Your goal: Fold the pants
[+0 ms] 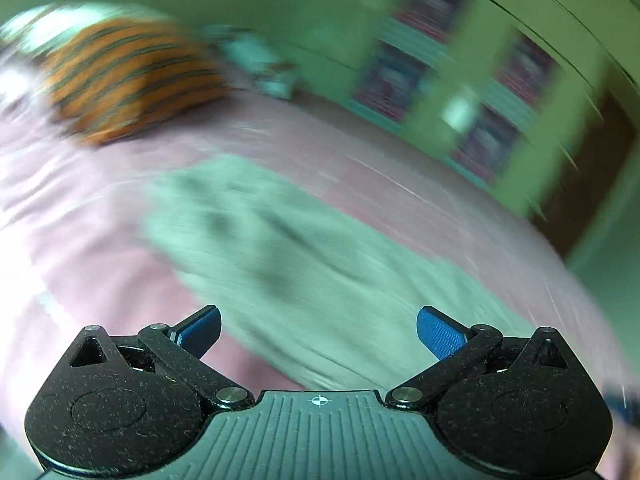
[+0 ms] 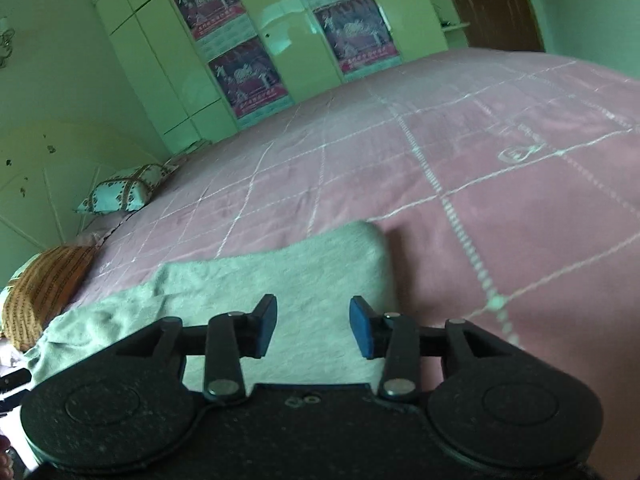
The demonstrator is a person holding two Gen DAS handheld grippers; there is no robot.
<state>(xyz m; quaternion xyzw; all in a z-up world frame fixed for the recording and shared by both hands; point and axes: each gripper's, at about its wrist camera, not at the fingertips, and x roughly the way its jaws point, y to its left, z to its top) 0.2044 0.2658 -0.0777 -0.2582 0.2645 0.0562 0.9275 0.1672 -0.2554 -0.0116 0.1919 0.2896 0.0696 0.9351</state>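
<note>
The pale green pants [image 1: 304, 248] lie flat on the pink bedspread [image 1: 80, 248]; the left wrist view is motion-blurred. My left gripper [image 1: 318, 332] is wide open and empty, above the near end of the pants. In the right wrist view the pants [image 2: 288, 276] stretch from the lower left to a rounded end near the centre. My right gripper [image 2: 313, 326] is open and empty, just above that end of the pants.
The pink quilted bedspread [image 2: 500, 152] covers a large bed. An orange striped pillow [image 1: 132, 76] lies at its head and shows in the right wrist view [image 2: 44, 292], beside a patterned cushion [image 2: 124, 190]. A green wardrobe with posters [image 2: 248, 48] stands behind the bed.
</note>
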